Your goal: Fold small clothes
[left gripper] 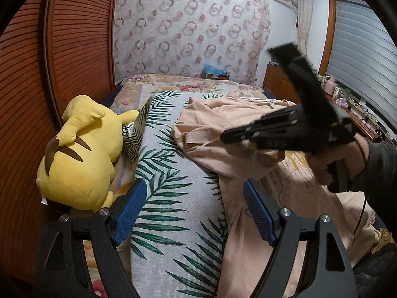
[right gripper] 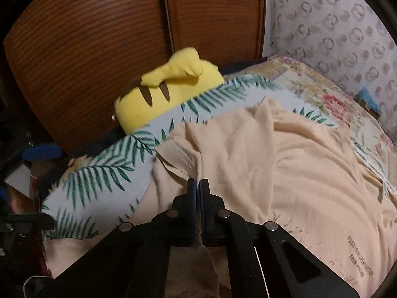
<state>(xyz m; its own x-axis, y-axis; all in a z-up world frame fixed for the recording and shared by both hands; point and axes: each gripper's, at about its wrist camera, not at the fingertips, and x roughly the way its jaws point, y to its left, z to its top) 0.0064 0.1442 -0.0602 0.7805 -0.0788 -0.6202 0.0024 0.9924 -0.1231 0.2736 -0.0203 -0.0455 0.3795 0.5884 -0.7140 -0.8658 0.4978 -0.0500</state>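
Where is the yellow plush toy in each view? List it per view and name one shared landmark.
Left wrist view: yellow plush toy at left-centre, beside the leaf-print cloth.
Right wrist view: yellow plush toy upper centre, behind the cloth.
Shared landmark: slatted wooden doors.

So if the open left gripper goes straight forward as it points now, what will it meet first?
Probably the leaf-printed grey cloth directly between the left gripper fingers; the peach fabric garment lies just right of that line. Depth is unclear.
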